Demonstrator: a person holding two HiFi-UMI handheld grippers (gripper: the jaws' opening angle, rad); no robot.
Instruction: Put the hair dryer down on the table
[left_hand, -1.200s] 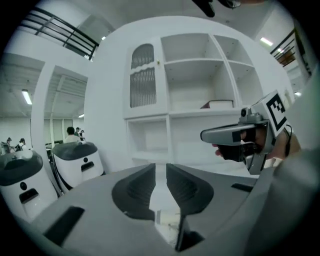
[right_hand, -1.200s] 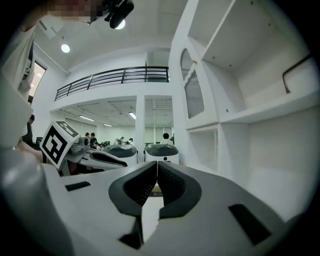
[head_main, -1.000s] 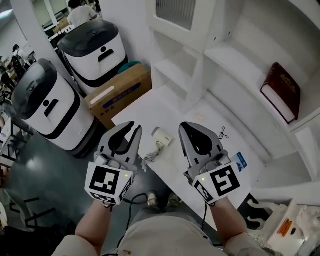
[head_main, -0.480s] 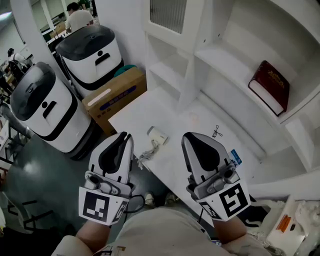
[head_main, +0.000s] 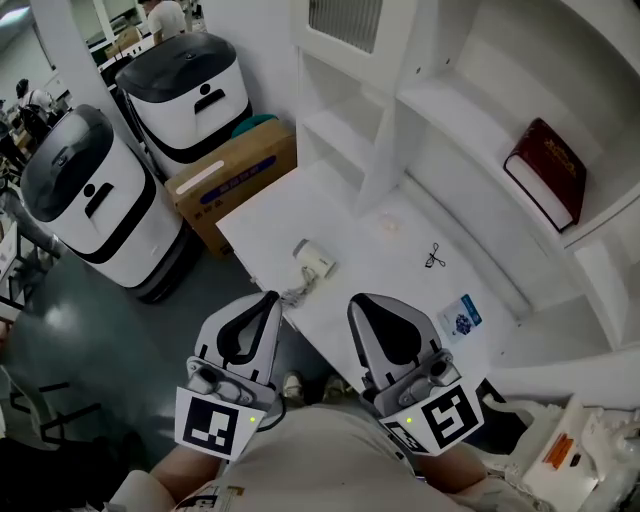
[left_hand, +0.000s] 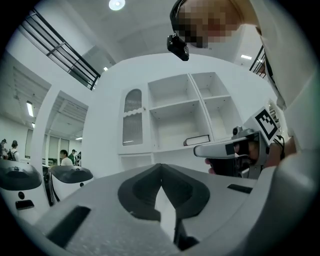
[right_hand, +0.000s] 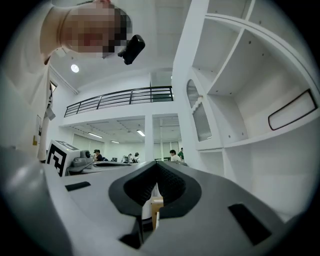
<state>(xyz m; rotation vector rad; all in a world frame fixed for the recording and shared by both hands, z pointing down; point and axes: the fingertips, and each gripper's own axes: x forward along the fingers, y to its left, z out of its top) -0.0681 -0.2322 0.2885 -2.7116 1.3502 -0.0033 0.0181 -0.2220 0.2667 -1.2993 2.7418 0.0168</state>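
Observation:
The white hair dryer (head_main: 313, 258) lies on the white table (head_main: 385, 270) near its left edge, its cord (head_main: 297, 292) bunched at the rim. Neither gripper touches it. My left gripper (head_main: 271, 297) hovers below the table edge, near the cord, jaws shut with nothing between them; they meet in a closed seam in the left gripper view (left_hand: 160, 169). My right gripper (head_main: 358, 304) hangs beside it over the table's near edge, also shut and empty (right_hand: 157, 169). Each gripper shows in the other's view: the right gripper's body (left_hand: 235, 149) and the left gripper's marker cube (right_hand: 62, 156).
A white shelf unit (head_main: 440, 110) backs the table, with a dark red book (head_main: 548, 175) on a shelf. A small black item (head_main: 434, 257) and a blue card (head_main: 463, 318) lie on the table. A cardboard box (head_main: 232, 178) and two white machines (head_main: 75, 195) (head_main: 190, 90) stand to the left.
Both grippers have drawn back toward me, away from the hair dryer. The left jaws, slightly parted a second ago, have come together. The hair dryer stays on the table.

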